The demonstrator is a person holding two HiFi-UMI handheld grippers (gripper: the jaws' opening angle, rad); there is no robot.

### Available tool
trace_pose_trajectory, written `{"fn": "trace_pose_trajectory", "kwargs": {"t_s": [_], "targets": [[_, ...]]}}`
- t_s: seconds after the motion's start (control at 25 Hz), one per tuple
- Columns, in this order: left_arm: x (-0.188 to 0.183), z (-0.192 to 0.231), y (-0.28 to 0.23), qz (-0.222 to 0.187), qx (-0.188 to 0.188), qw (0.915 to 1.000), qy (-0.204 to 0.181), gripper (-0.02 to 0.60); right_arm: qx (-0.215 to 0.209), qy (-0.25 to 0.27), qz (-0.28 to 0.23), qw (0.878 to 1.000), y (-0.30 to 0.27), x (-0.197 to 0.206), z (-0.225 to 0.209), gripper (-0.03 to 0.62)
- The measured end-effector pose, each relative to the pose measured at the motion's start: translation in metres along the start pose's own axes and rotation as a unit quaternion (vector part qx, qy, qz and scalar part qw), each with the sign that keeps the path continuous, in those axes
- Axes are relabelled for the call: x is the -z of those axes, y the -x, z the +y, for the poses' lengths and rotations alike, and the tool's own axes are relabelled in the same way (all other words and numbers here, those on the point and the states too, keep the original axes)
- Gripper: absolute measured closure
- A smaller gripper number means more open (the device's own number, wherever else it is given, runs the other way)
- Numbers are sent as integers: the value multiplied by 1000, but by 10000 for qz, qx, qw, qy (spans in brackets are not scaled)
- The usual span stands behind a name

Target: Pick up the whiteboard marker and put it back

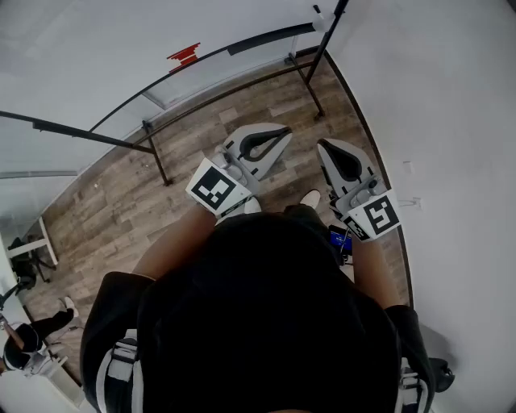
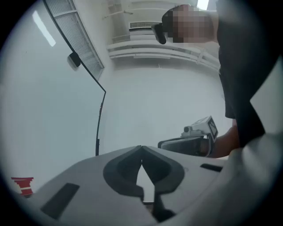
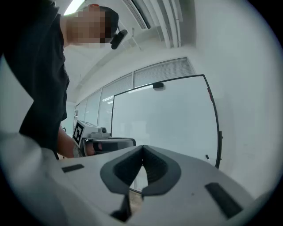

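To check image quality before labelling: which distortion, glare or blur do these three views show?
Head view: the lens bends the black-framed whiteboard into an arc. Left gripper view: dark round vignette, pale hazy background. Right gripper view: the same vignette, and a bright ceiling light strip glares at the top.

We see grey-brown wood-plank floor across the middle left of the head view. A white wall fills its right side, and a black-framed whiteboard stands at upper left. In the right gripper view, blinded windows sit at upper centre.
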State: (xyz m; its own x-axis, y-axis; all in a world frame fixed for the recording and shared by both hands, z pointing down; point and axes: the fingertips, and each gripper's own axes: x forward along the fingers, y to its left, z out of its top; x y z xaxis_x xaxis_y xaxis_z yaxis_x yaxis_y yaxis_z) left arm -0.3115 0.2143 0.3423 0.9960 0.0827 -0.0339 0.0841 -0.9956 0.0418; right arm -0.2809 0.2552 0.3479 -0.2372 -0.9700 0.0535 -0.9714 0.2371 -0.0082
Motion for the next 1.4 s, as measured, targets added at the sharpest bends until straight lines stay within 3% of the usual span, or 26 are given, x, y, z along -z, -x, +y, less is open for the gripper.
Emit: {"fn": "trace_pose_trajectory", "kwargs": {"t_s": [0.32,0.56,0.8,1.4], "targets": [[4,-4,21,86,84,9999,76,578,164,-321,-101,9993,1,-1,19,599],[9,6,17,107,117,9998,119,578,271,-358,-45,9990,-11,2,8,599],[8,22,-13,138,-24,9998,154,578,215,-458,-149,9986,-15,1,-27,599],[7,55,-143,228,-251,9994,92,578,-202,-543,-210,9981,-12,-11,-163,599]]}}
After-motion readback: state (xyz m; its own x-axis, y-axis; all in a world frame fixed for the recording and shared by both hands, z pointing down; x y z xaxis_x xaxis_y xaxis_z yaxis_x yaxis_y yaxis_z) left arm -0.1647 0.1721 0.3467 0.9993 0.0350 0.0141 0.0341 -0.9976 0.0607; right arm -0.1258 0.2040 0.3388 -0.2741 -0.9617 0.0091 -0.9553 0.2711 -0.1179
